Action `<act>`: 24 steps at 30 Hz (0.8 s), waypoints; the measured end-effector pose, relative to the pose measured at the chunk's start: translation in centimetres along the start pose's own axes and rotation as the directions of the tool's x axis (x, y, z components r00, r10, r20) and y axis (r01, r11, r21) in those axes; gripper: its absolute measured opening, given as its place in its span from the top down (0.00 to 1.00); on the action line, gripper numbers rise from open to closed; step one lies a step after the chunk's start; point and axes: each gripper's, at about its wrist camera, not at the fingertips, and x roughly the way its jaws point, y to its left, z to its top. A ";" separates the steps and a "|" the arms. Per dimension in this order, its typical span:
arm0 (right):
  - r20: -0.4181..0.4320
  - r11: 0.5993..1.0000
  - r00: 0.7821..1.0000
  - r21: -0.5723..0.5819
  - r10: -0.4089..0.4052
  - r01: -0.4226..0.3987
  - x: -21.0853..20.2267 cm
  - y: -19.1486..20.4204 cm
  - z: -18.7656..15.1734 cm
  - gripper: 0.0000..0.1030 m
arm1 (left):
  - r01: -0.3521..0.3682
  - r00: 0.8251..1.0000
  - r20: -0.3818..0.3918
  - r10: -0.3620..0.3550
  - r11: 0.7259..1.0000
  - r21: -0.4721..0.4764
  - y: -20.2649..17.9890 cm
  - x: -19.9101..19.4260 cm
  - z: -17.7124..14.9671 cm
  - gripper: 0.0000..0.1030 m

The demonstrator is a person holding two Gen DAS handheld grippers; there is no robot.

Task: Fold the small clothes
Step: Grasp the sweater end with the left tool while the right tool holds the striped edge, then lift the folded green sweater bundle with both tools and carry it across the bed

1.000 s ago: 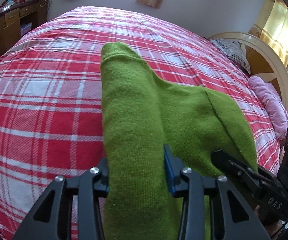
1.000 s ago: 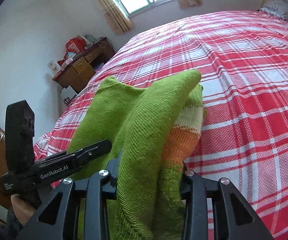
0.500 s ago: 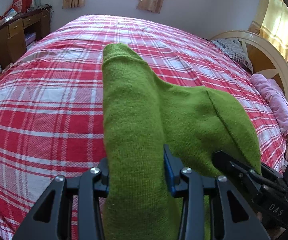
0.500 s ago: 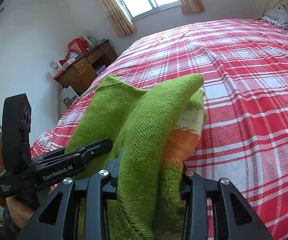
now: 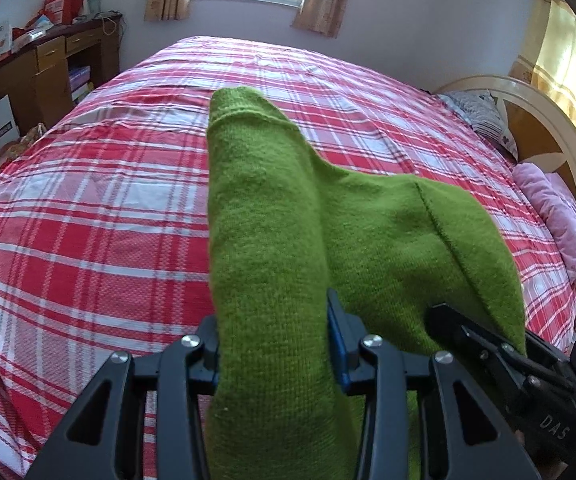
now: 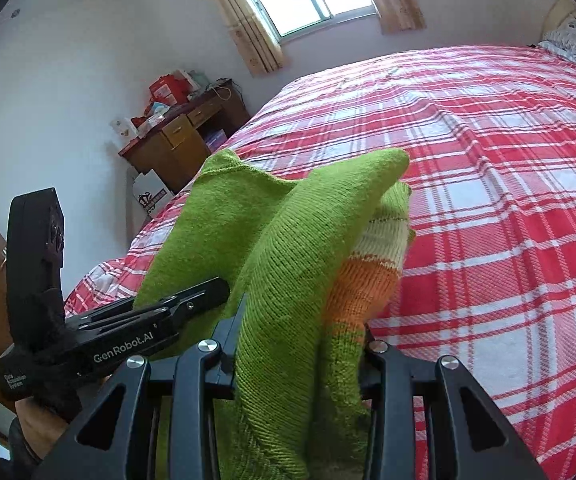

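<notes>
Green knit fills the left wrist view: our left tongs (image 5: 274, 344) are clenched on a thick bunched fold of the green sweater (image 5: 288, 240), which rises out of the jaws and hangs above the red plaid bed (image 5: 88, 220). To the right, the right tongs (image 5: 487, 344) come in from the side against the same garment. We also see the headboard (image 5: 547, 120) and a pink pillow (image 5: 555, 208) here, which the other camera barely catches.

From the right wrist view, our right tongs (image 6: 299, 344) grip another bundle of the sweater (image 6: 307, 248), and only here do its cream and orange stripes (image 6: 371, 264) show, tucked under the green layer. The left tongs (image 6: 192, 300) reach in from the left, with a hand below them at the edge. A wooden desk (image 6: 176, 140) stands in the corner.

We judge the knit soft, light and stretchy. It will sag and slide between the two holds, so taking it at seams or shoulder edges should give a truer fold than pinching mid-panel.
</notes>
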 end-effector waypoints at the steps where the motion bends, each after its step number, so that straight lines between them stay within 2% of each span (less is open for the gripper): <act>1: 0.000 1.000 1.000 -0.004 0.003 -0.003 0.1 0.2 0.1 0.64 | -0.003 1.000 0.004 0.003 1.000 -0.003 0.2 -0.1 0.0 0.60; 24: -0.036 0.987 0.992 -0.106 0.121 -0.125 4.9 8.6 1.2 0.64 | -0.118 0.990 0.064 0.126 0.986 -0.121 8.0 -3.6 0.5 0.60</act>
